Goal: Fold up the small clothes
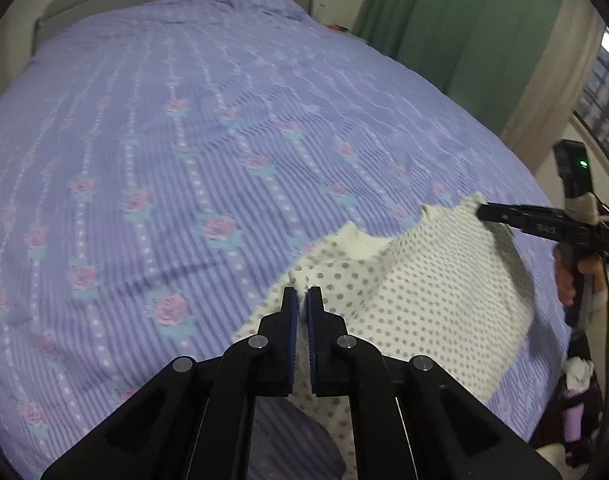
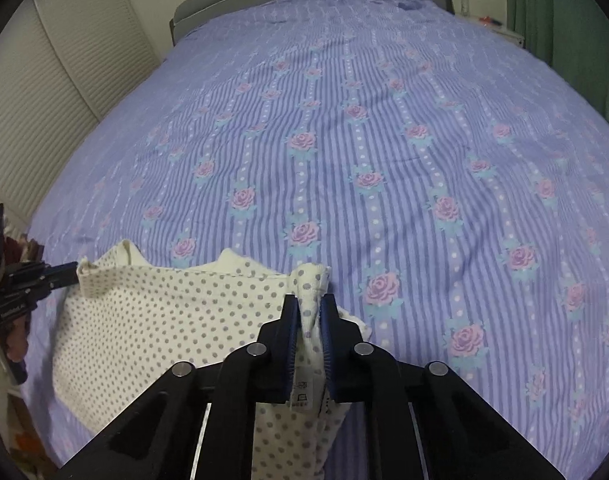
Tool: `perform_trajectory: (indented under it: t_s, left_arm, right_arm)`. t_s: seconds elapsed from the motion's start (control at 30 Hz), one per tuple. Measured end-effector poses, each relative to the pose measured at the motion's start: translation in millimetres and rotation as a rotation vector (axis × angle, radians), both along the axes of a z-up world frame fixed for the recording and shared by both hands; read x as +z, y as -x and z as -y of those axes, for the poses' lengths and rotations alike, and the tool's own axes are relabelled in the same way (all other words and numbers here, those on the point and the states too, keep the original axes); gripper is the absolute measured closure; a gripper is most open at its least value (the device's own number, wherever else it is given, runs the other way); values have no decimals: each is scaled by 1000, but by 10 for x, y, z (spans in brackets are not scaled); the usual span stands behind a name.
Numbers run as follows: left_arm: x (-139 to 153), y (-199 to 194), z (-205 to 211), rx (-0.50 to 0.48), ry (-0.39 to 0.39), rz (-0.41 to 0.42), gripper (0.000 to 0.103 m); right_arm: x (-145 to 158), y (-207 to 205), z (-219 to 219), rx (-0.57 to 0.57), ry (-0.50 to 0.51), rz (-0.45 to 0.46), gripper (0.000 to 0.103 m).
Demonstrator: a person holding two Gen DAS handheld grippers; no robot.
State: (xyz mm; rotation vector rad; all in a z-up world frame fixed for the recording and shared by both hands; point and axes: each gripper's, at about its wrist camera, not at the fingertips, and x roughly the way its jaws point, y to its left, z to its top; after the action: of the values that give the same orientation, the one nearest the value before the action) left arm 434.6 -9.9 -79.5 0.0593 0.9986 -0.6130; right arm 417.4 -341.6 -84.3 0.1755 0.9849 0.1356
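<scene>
Dotted cream garment (image 1: 432,280) held stretched above near edge of bed (image 1: 184,140). Left gripper (image 1: 303,300) fingers clamped on one corner; right gripper (image 2: 309,312) fingers clamped on the opposite corner.

Care label (image 2: 301,394) print too small to read, polka-dot garment (image 2: 152,320) lower part hidden behind right hand-held gripper (image 2: 308,308), small bottle (image 2: 465,2) by headboard too small to identify.

- Garment (image 2: 152,320): small, cream-white fabric with grey polka dots.
- State: lifted at two upper corners, stretched between them, sagging mid-span.
- Label: white care tag (image 2: 302,390) hangs at one gripped corner.
- Location: over purple floral bedspread (image 2: 384,140).
</scene>
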Motion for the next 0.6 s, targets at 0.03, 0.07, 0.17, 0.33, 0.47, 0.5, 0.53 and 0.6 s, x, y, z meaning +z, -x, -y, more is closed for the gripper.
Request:
perform_trajectory:
  t_s: [0.03,0.07,0.17,0.33,0.47,0.5,0.53,0.6]
  left_arm:
    - [23,-8,-31,29,2,11,96]
    - [44,-10,-61,47,15,21,96]
    - [25,-5,-88,92,15,27,96]
    - [-141,3,-67,128,-44,32,93]
    - [-95,13,-195,269,-95,69,66]
    - [-32,44,-236,342,-164,118,63]
    - [12,69,-261,366,-190,141,63]
    - [168,190,-337,362,-168,161,61]
  right_arm:
    - [14,13,12,-5,-6,7,91]
    - [41,29,26,-14,-14,11,91]
    - [136,104,55,-45,5,60,91]
    - [14,48,137,-95,29,20,91]
    - [5,169,177,-146,46,1,89]
    - [63,239,169,-166,73,12,89]
    - [100,305,147,-177,90,24,85]
    - [231,468,70,-209,153,63,65]
